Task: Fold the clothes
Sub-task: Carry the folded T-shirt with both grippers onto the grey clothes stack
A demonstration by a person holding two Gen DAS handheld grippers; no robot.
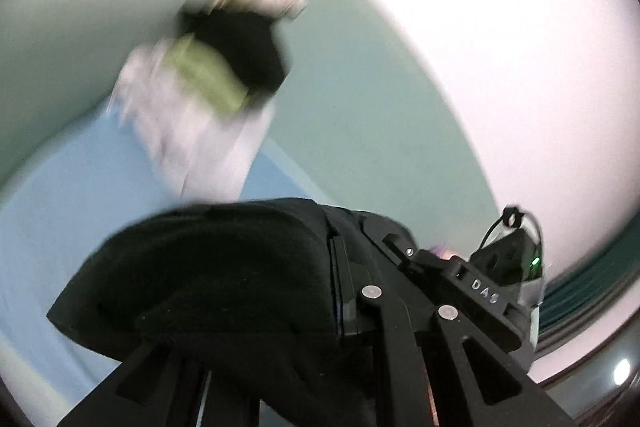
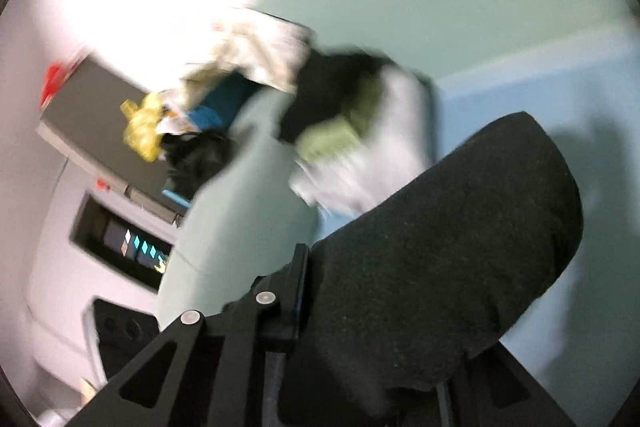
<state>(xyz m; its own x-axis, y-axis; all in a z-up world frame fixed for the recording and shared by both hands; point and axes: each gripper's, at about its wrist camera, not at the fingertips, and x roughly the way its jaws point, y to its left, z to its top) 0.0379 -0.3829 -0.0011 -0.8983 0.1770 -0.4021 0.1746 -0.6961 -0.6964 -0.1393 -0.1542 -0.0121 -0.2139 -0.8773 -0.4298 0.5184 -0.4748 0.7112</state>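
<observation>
Black knit garment [image 1: 208,267]: seen draped over the left tongs [image 1: 340,291], filling the 6 to 9 o'clock part of the left view; also draped over the right tongs [image 2: 304,291], from 3 to 6 o'clock in the right view.
Left tongs: closed on the black knit garment.
Right tongs: jaws hidden under the cloth; whether anything is gripped cannot be told.
Blurred pile of white, green and black clothes [image 2: 352,131]: seen toward 12 o'clock, beyond the garment.
Pale blue sheet [image 2: 520,95]: spread beneath the pile.
Grey tray-like surface [image 2: 96,111]: at 9 o'clock, right view.
</observation>
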